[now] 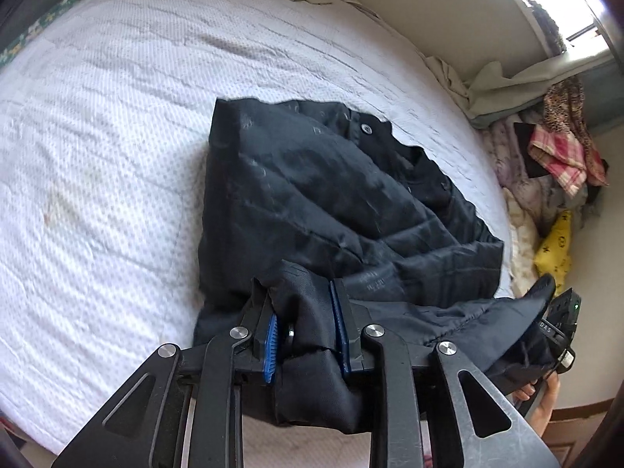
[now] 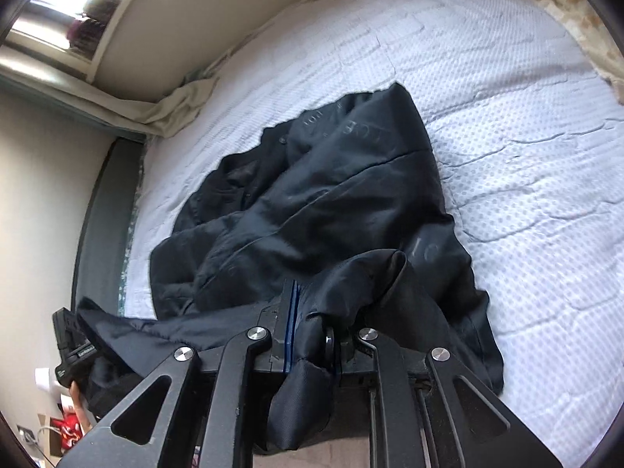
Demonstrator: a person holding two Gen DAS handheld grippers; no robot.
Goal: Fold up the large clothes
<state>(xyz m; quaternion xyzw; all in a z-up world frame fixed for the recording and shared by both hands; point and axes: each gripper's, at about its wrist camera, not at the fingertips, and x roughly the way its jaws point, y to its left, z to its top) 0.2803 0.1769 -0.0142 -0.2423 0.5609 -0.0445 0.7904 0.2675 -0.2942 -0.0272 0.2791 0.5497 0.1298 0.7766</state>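
Blue-padded fingers [image 1: 338, 327] of both grippers, left gripper [image 1: 304, 321] and right gripper [image 2: 312, 335], are pinching one glossy black jacket [image 1: 312, 202] on the quilted white bed [image 1: 97, 156].

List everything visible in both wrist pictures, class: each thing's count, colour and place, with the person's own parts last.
Shiny black padded jacket: one, black, spread on the bed, its near edge in both grippers.
White dotted quilted mattress: one, white, under the jacket.
Pile of mixed clothes: one, pink, leopard, yellow, beside the bed.
Beige crumpled sheet: one, beige, along the wall.
Left gripper: black, blue pads, jacket fabric between.
Right gripper: black, shut on jacket.
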